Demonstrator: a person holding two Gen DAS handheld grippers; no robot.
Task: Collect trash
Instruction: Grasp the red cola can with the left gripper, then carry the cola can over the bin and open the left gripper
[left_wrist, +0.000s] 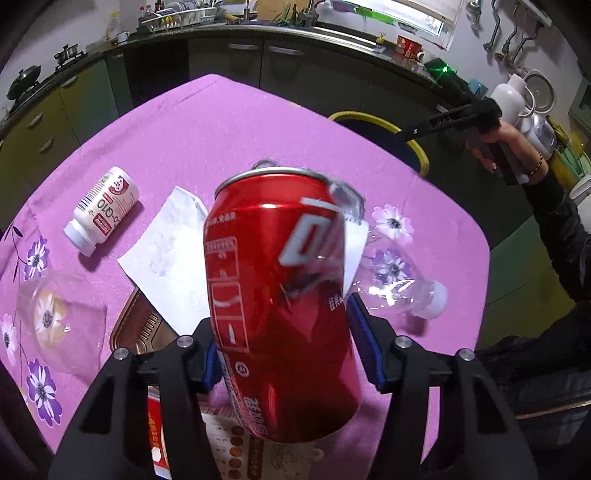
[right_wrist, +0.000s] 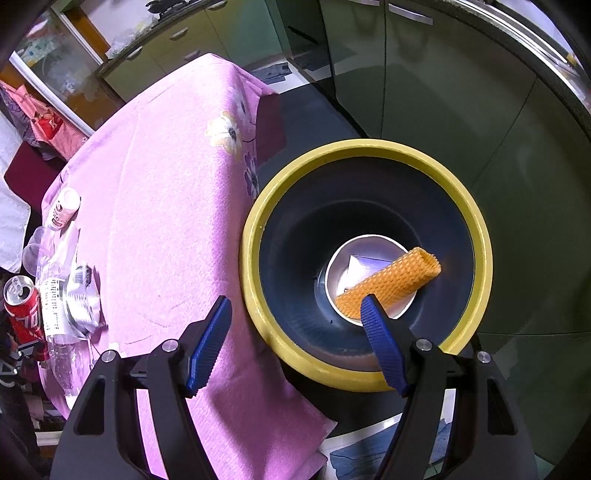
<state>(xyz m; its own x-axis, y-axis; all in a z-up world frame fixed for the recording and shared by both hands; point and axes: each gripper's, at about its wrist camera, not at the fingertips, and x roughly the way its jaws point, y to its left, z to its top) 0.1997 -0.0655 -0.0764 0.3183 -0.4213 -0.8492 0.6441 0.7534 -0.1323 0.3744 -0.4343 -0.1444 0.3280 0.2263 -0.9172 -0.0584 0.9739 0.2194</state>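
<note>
My left gripper (left_wrist: 284, 332) is shut on a red soda can (left_wrist: 280, 295) and holds it lifted above the purple flowered tablecloth (left_wrist: 229, 125); the can also shows in the right wrist view (right_wrist: 24, 310). On the cloth lie a white pill bottle (left_wrist: 101, 210), a white paper napkin (left_wrist: 170, 254), a clear plastic cup (left_wrist: 55, 317) and a clear plastic bottle (left_wrist: 402, 288). My right gripper (right_wrist: 295, 343) is open and empty above the yellow-rimmed trash bin (right_wrist: 480, 236), which holds an orange foam net sleeve (right_wrist: 391, 284) and a white cup (right_wrist: 347, 269).
The bin (left_wrist: 417, 147) stands on the floor off the table's far right edge. A brown tray (left_wrist: 136, 325) and a printed leaflet (left_wrist: 229, 450) lie near the table's front. Dark kitchen cabinets (left_wrist: 295, 70) run behind the table.
</note>
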